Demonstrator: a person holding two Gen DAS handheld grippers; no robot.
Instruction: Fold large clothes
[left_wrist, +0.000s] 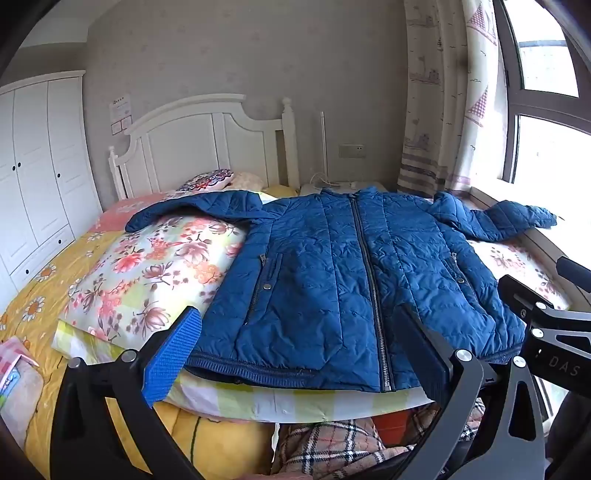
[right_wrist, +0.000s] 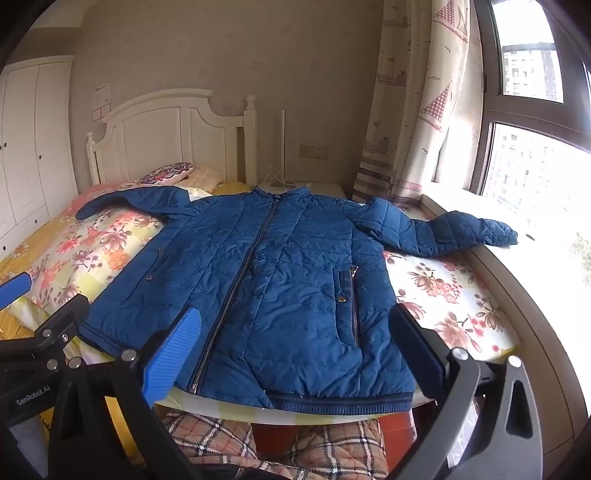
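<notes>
Both grippers hang just short of the jacket's (left_wrist: 332, 280) hem, jaws spread wide with nothing in them: the left gripper (left_wrist: 299, 354) sits toward the hem's left half, the right gripper (right_wrist: 295, 354) toward its right half, neither touching the fabric. It's a blue quilted jacket, lying flat and face up on a floral quilt (left_wrist: 155, 269) on the bed (left_wrist: 55, 280), zipped shut, collar toward the headboard (left_wrist: 207, 144). One sleeve runs out over the quilt, the other reaches onto the windowsill (right_wrist: 546, 266). Pretty wrinkly, pockets zipped.
</notes>
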